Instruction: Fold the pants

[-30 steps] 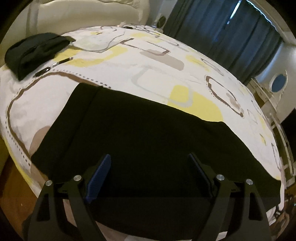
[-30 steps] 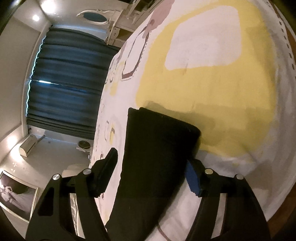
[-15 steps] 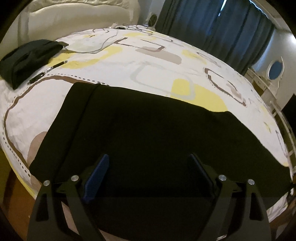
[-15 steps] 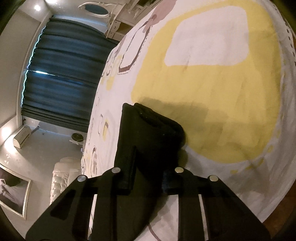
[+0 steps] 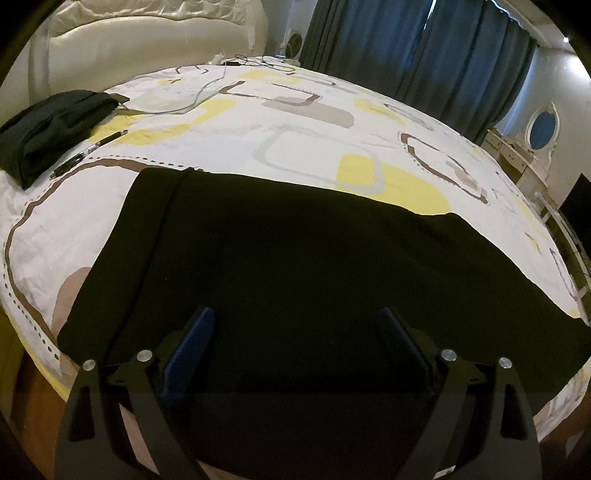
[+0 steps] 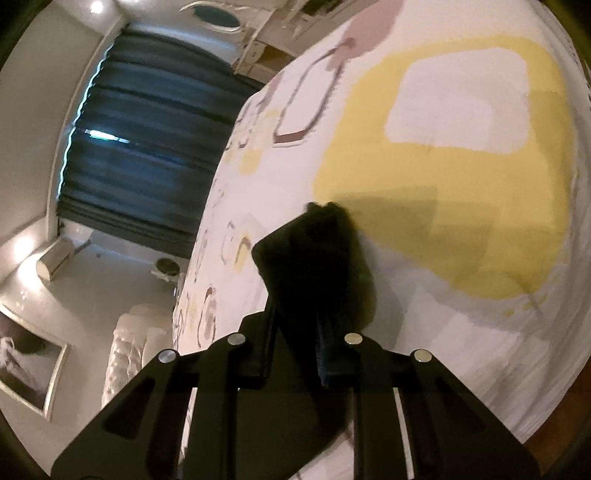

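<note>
Black pants [image 5: 295, 266] lie spread flat across the near part of the patterned bed sheet [image 5: 258, 122]. My left gripper [image 5: 295, 314] hovers just over their near edge. Its jaws are opening wide, the dark cloth lies under the gap, and the pads do not press on it. In the right wrist view my right gripper [image 6: 295, 328] is shut on a bunched end of the pants [image 6: 317, 251]. That end is lifted off the yellow and white sheet [image 6: 461, 177], and the cloth hides the fingertips.
A second dark garment [image 5: 48, 129] lies at the far left of the bed, with a pen [image 5: 88, 149] beside it and a white cable [image 5: 207, 88] further back. A padded headboard [image 5: 147, 33], blue curtains [image 5: 406, 48] and a white dresser [image 5: 517, 155] ring the bed.
My right gripper closed on the end of the pants and lifted it, bunching the cloth. My left gripper stayed over the near edge and its fingers spread a little wider.
</note>
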